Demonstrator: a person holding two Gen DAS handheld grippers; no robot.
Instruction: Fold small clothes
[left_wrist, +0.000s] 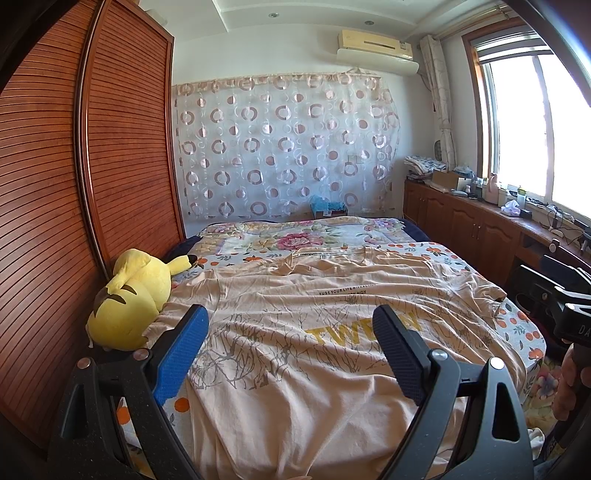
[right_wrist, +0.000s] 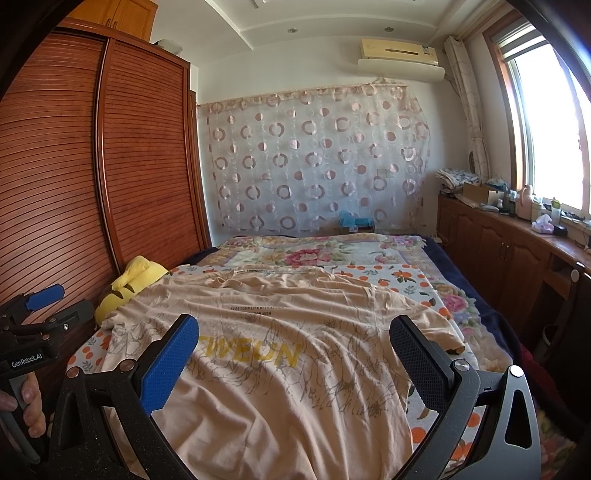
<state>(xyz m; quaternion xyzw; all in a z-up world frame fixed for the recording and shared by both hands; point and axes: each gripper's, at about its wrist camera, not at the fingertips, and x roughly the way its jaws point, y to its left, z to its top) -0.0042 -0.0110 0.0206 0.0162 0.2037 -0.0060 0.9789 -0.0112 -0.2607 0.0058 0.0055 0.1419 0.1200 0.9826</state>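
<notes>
Wide-spread black fingers with blue textured pads frame the bottom of both views: the left claw (left_wrist: 291, 350) hangs released above the near hem of the garment, and the right claw (right_wrist: 295, 360) is likewise released, gripping nothing. Between and beyond them lies the task's thing, a pale peach cotton T-shirt (left_wrist: 303, 332) printed with grey branch lines and yellow block letters, spread face-up and rumpled across the bed with the orange-fruit patterned sheet (left_wrist: 517, 325), collar at 12 o'clock and hem toward the cameras. In the left view one sleeve runs out at about 2 o'clock toward the bed's edge, while the opposite shoulder at 10 o'clock touches a yellow plush toy with black-tipped ears (left_wrist: 129, 295) lying against the slatted brown wooden wardrobe (left_wrist: 44, 221). In the right view a hand (right_wrist: 26, 402) at 8 o'clock holds the other tool's grip. My judgement is that folding has not begun; the cloth looks soft and creased, so it should be smoothed flat first. A good opening would be for each claw to pinch a single layer edge at shoulder and hem on one side, lift only slightly, and carry it toward the centre line together so the fold stays straight. The plush toy may snag that sleeve; drawing the shirt clear of it seems wise.
</notes>
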